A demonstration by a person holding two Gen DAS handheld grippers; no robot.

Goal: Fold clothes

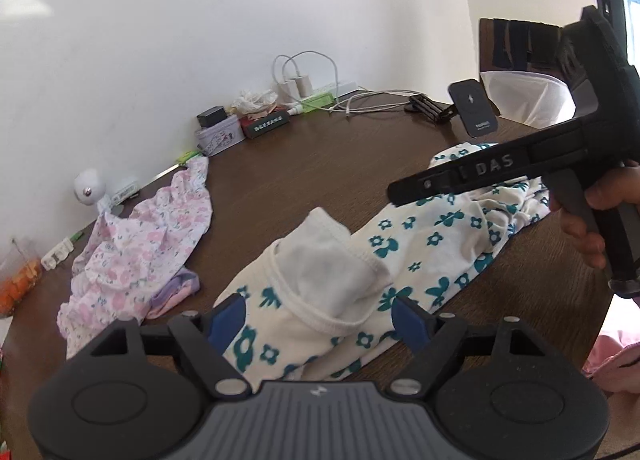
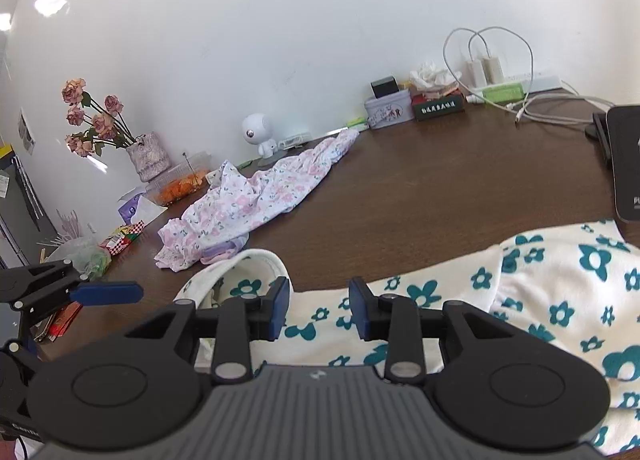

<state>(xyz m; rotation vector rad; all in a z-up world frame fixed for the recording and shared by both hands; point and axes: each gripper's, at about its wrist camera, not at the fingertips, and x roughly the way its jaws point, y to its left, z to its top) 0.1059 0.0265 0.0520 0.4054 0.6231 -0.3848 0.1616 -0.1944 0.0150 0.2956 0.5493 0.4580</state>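
Left wrist view, left claw (image 1: pixel 320 320) wide over teal-flowered garment (image 1: pixel 420 244), right claw (image 2: pixel 318 308) narrow, empty

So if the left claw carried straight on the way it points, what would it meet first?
Probably the cream teal-flowered garment, around its open white-lined cuff lying between the open left claw fingers; depth is unclear.

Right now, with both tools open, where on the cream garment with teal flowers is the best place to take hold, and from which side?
Probably the ribbed waistband of the cream garment. It stands open as a raised, thick loop near the left tool, so one finger could slip inside and pinch the rim from the near side. The rest lies flat on the table, offering less edge. The right tool hovers over the flat leg.
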